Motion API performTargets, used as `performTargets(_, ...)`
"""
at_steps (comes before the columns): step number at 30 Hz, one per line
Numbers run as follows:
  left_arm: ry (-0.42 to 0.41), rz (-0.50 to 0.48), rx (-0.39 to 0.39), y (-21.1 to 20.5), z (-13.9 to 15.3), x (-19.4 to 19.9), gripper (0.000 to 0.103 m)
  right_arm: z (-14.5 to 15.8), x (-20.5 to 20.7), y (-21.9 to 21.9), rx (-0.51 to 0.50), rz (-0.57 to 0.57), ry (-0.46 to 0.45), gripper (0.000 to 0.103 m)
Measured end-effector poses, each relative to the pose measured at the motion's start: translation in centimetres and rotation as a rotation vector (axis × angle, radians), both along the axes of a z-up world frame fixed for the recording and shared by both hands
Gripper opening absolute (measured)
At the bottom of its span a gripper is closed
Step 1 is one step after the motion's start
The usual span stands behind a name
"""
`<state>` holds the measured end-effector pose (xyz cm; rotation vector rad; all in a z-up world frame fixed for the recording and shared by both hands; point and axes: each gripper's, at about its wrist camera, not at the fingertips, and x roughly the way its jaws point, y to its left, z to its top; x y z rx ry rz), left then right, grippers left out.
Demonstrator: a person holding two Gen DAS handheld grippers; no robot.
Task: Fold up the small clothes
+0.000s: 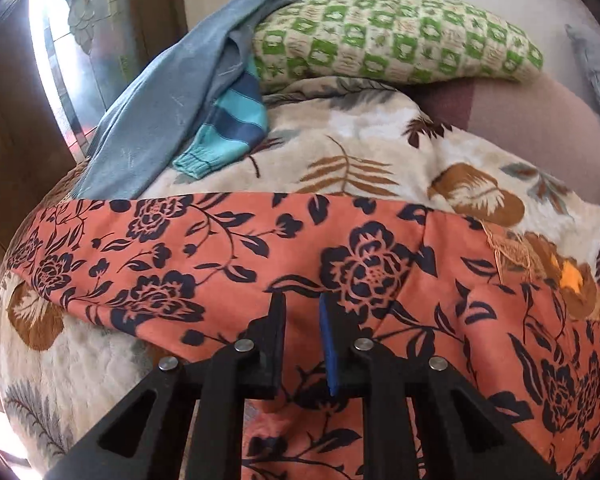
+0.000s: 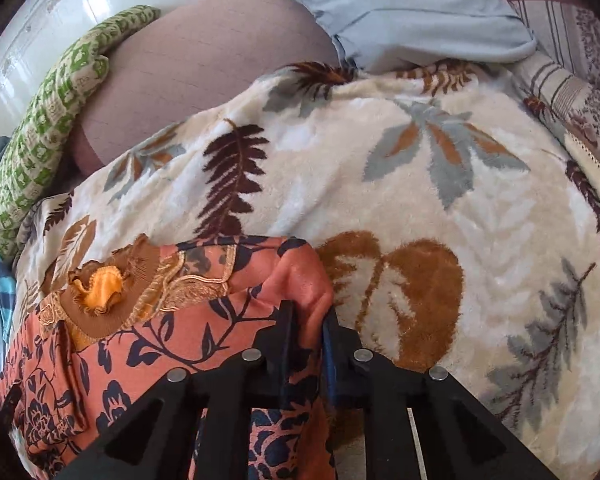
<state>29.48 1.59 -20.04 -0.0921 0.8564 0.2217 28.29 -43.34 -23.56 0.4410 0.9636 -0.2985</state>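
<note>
Orange floral garment point(image 1: 228, 248) spread on leaf-print blanket point(image 2: 420, 184). Left claw point(image 1: 302, 300) nearly closed, fabric pinched. Right claw point(image 2: 308, 312) clamped on garment edge.

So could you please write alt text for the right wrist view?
The right gripper pinches a raised fold at the edge of an orange floral garment, which lies on a cream leaf-print blanket. A green patterned pillow lies at far left.
</note>
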Motion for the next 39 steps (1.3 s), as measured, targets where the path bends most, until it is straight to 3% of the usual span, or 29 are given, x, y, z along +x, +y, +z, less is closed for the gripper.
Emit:
performTargets(1,-0.020,-0.005,-0.026,0.2,0.5,-0.3,0.017,0.4,-0.2,0.0,0.004,-0.012,-0.004,0.015)
performTargets(2,-0.039,-0.013,-0.046,0.4,0.9,-0.6,0.026,1.0,-0.4,0.0,0.014,-0.027,-0.004,0.015)
performTargets(3,-0.051,-0.017,-0.053,0.3,1.2,-0.9,0.048,1.7,-0.6,0.0,0.021,-0.045,-0.006,0.015)
performTargets(5,-0.066,-0.016,-0.043,-0.1,1.5,-1.2,0.078,4.0,-1.6,0.0,-0.008,-0.092,-0.054,0.015)
performTargets(8,-0.069,-0.041,-0.001,-0.5,2.0,-0.9,0.078,7.4,-3.3,1.1,-0.013,-0.071,-0.144,0.016)
performTargets(10,-0.075,-0.032,0.012,-0.1,2.3,-0.9,0.078,8.0,-3.8,2.7,0.132,0.019,-0.163,0.028)
performTargets(12,-0.080,-0.009,0.013,0.5,2.7,-1.2,0.078,7.0,-3.8,5.7,0.311,0.106,-0.163,0.073)
performTargets(13,-0.079,0.003,0.023,0.9,2.8,-1.2,0.078,6.4,-3.7,7.9,0.299,0.130,-0.129,0.073)
performTargets(14,-0.079,0.015,0.040,1.3,2.9,-1.3,0.078,5.8,-3.3,10.3,0.235,0.161,-0.076,0.073)
performTargets(16,-0.084,0.040,0.073,2.3,3.2,-1.6,0.078,4.3,-2.2,14.6,0.074,0.207,0.025,0.063)
performTargets(17,-0.088,0.055,0.091,3.1,3.4,-1.7,0.078,3.4,-1.8,16.2,0.015,0.211,0.077,0.042)
performTargets(18,-0.091,0.074,0.109,3.9,3.6,-1.7,0.078,2.4,-1.2,17.5,-0.002,0.220,0.125,0.032)
performTargets(21,-0.090,0.161,0.134,7.4,3.9,-1.8,0.078,1.8,-0.5,20.7,-0.069,0.237,0.149,0.032)
performTargets(25,-0.067,0.277,0.040,12.8,3.5,-2.1,0.078,4.4,1.1,25.2,0.186,0.384,-0.006,0.032)
performTargets(27,-0.058,0.329,0.011,15.1,3.4,-2.4,0.078,6.6,1.1,28.6,0.221,0.495,-0.090,0.032)
performTargets(29,-0.051,0.376,-0.009,17.3,3.2,-2.9,0.078,8.1,0.6,32.0,0.200,0.626,-0.113,0.033)
performTargets(32,-0.034,0.450,-0.051,20.9,2.7,-3.5,0.078,7.7,0.2,34.0,0.091,0.643,-0.089,0.033)
performTargets(36,0.000,0.582,-0.159,26.4,1.5,-4.9,0.078,4.2,-0.6,34.3,0.211,0.643,0.021,0.033)
performTargets(39,0.001,0.644,-0.267,30.0,0.7,-6.4,0.078,0.8,-1.6,37.0,0.107,0.719,0.131,0.034)
